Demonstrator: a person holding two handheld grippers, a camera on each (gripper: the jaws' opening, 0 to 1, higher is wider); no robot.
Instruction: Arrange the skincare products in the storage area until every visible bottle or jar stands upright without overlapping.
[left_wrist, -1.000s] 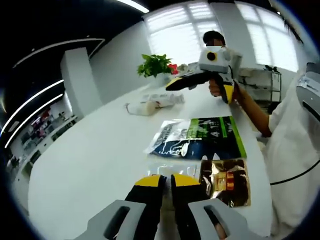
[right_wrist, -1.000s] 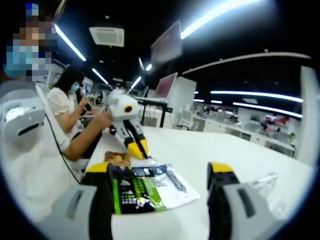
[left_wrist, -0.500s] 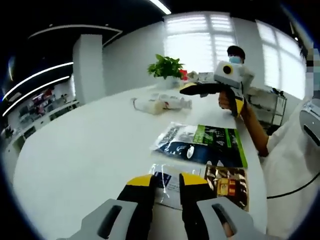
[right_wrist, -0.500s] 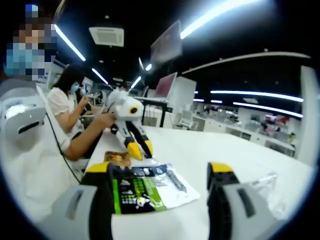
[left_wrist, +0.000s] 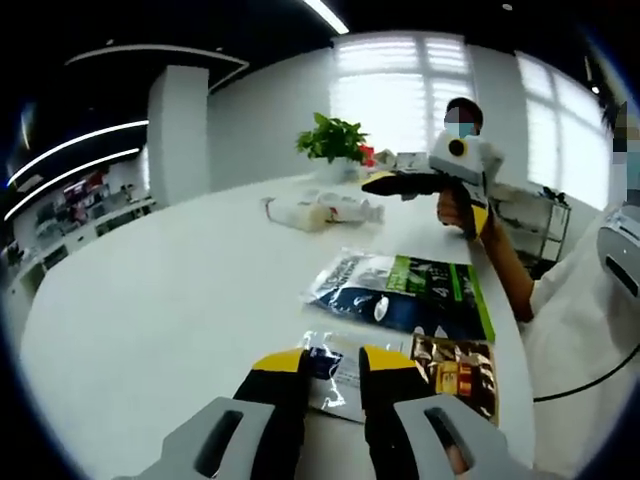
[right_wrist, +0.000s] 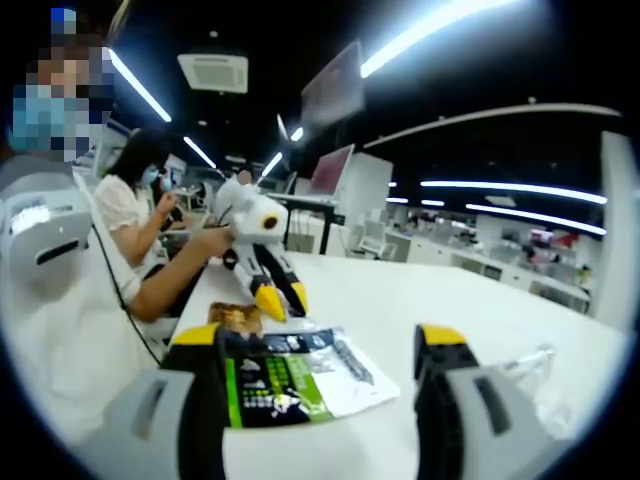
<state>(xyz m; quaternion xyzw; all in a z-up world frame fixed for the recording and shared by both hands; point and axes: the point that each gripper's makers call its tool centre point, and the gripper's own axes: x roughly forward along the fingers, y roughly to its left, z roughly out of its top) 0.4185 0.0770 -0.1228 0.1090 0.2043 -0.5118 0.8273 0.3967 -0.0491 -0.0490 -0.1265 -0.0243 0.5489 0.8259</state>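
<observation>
On the white worktop (left_wrist: 170, 300) before me I count three flat packets: a green-and-dark pouch (left_wrist: 405, 293), a brown packet (left_wrist: 455, 365) beside it, and a clear sachet (left_wrist: 335, 360) just beyond my left tool (left_wrist: 327, 365), whose jaws stand narrow with nothing between them. My right tool (right_wrist: 320, 350) gapes wide over the green pouch. Farther off lies one clear-wrapped bundle of bottles (left_wrist: 320, 209), on its side, near a potted plant (left_wrist: 330, 138). Bright windows and ceiling strip lights surround us.
</observation>
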